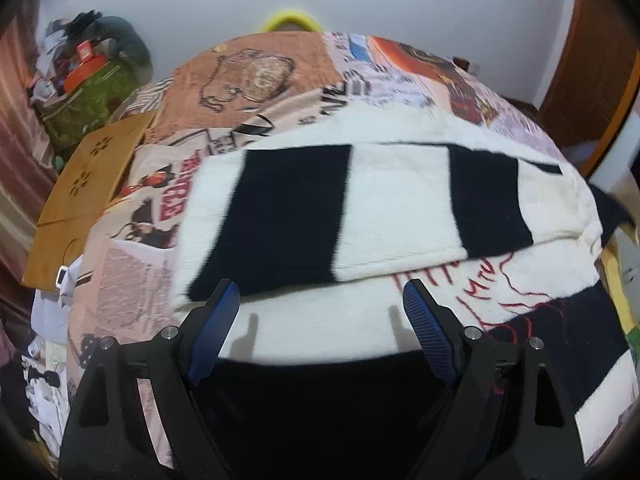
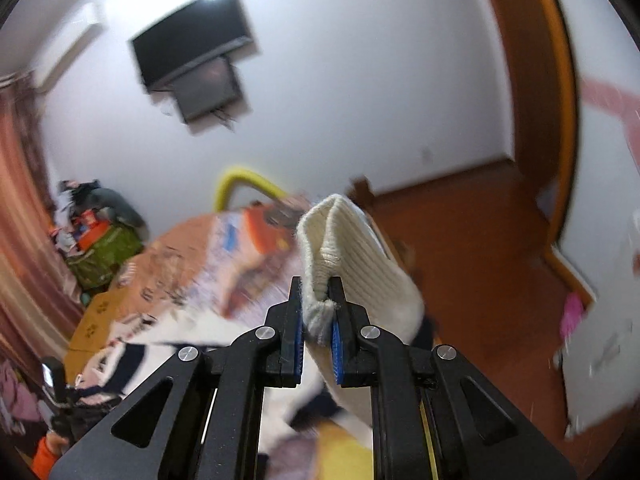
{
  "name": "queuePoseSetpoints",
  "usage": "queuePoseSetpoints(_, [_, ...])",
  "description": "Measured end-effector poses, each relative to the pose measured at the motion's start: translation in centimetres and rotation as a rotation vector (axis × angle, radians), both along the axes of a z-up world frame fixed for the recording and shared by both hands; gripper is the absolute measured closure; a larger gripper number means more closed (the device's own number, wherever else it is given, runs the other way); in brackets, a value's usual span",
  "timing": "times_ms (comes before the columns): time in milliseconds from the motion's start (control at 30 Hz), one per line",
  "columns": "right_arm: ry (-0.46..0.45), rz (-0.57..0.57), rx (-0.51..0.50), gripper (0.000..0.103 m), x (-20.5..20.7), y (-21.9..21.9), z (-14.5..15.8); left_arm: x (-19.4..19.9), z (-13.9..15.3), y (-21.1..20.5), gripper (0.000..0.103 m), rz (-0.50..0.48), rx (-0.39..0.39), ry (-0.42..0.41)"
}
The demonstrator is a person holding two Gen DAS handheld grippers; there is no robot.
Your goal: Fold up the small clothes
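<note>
A cream and black striped knit sweater with red stitching lies on the printed bedspread. One sleeve is folded across its body. My left gripper is open and empty, hovering just above the sweater's near part. My right gripper is shut on a cream ribbed cuff of the sweater and holds it raised above the bed; the rest of the sweater hangs blurred below it.
A wooden lap tray lies at the bed's left edge. A green bag with clutter stands at the back left. A yellow rail is behind the bed. A wall TV and a wooden door frame show in the right wrist view.
</note>
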State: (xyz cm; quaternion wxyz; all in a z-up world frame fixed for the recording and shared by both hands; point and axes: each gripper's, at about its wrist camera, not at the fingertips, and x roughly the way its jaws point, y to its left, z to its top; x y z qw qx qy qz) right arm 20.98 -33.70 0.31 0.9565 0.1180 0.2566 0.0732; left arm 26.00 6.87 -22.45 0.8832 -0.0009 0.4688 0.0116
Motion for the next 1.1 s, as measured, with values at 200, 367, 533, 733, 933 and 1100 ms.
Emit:
queuePoseSetpoints(200, [-0.071,0.185,-0.071,0.093,2.3,9.5,3.6,-1.7,1.3,3.4,0.019,0.051,-0.004,-0.042])
queuePoseSetpoints(367, [-0.068,0.349,-0.085,0.093,4.9,18.1,2.8,-3.7,2.1,6.4,0.019,0.102,-0.005,-0.07])
queuePoseSetpoints(533, [0.0,0.508,-0.069,0.093,6.9,26.2,-0.7,-5.2,2.5,9.3,0.019,0.157,-0.005,-0.082])
queuePoseSetpoints(733, [0.175,0.657,-0.078,0.093,7.7,33.9,-8.5,-6.3,2.0,11.7,0.018,0.206,0.001,-0.066])
queuePoseSetpoints(933, [0.399,0.729,-0.09,0.088,7.3,36.6,-16.9,-5.9,1.1,12.6,0.018,0.228,-0.028,-0.041])
queuePoseSetpoints(1100, [0.51,0.749,-0.053,0.07,6.8,35.3,-18.2,-4.9,1.2,11.9,0.018,0.211,-0.043,-0.038])
